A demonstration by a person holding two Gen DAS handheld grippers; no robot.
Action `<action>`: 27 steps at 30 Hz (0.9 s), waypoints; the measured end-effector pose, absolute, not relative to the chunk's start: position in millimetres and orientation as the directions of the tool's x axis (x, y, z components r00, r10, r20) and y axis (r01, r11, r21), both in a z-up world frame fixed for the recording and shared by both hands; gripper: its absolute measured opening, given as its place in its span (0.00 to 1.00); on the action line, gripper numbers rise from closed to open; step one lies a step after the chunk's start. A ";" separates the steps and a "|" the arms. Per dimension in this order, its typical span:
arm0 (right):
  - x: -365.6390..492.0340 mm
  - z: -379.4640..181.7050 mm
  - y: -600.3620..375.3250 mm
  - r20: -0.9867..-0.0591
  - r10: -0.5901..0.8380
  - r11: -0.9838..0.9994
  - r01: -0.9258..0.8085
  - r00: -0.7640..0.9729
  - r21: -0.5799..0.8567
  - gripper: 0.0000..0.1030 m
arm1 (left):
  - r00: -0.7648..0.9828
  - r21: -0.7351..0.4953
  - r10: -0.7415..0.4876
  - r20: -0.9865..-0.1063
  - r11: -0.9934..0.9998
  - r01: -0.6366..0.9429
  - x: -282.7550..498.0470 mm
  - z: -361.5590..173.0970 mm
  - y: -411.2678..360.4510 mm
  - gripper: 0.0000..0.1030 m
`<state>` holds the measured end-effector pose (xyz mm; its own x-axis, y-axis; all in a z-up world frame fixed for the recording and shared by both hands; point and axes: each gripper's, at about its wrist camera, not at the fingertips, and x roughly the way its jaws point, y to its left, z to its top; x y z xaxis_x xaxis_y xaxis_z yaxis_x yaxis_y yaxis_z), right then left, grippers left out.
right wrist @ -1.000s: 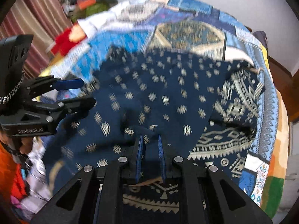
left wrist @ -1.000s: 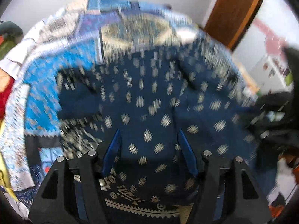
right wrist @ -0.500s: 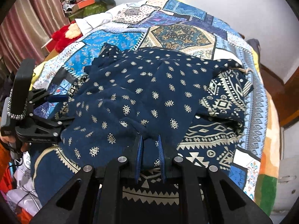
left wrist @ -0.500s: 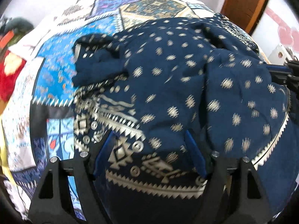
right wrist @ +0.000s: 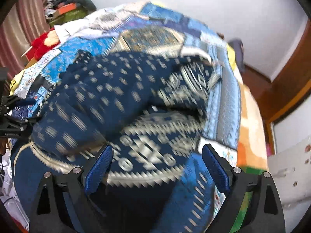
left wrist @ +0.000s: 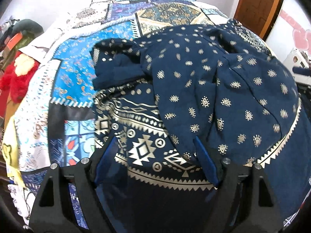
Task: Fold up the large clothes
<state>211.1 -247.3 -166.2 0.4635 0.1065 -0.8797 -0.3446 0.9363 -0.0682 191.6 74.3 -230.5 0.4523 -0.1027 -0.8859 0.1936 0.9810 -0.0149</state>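
A large navy garment [left wrist: 194, 81] with gold dots and a patterned border lies bunched on the patchwork bed quilt [left wrist: 73, 71]. My left gripper [left wrist: 155, 143] is open just above its border band, with nothing between its blue pads. The garment also fills the blurred right wrist view [right wrist: 108, 97]. My right gripper [right wrist: 157, 153] is open over the patterned border, holding nothing. The left gripper [right wrist: 13, 116] shows at the left edge of the right wrist view.
The quilt covers the bed [right wrist: 229, 101]. A red soft toy [left wrist: 17, 77] and piled items [right wrist: 68, 5] lie at the bed's far left. A brown wooden door [left wrist: 256, 5] stands at the right by the white wall.
My right gripper was shut on the garment and has opened, letting it drop. The garment settled lower on the bed. My left gripper stayed open and drew back toward the border.
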 end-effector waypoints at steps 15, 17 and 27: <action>294.4 -152.3 -323.7 -0.823 0.351 0.932 -0.080 0.446 0.354 0.90 | 0.466 -0.202 -0.129 -0.875 0.973 -0.110 297.6 -216.2 172.9 0.87; 311.6 -159.5 -329.5 -0.824 0.364 0.923 -0.052 0.434 0.380 0.90 | 0.441 -0.240 -0.158 -0.883 0.961 -0.136 314.9 -230.0 179.3 0.87; 387.1 -217.4 -331.8 -0.839 0.435 0.888 0.001 0.327 0.460 0.90 | 0.365 -0.333 -0.265 -0.893 0.933 -0.138 394.7 -299.5 175.6 0.87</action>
<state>387.1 -331.8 -217.4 0.3271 0.4346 -0.8391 0.0005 0.8879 0.4601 394.7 175.6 -299.5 0.3646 -0.2648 -0.8927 -0.1381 0.9327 -0.3330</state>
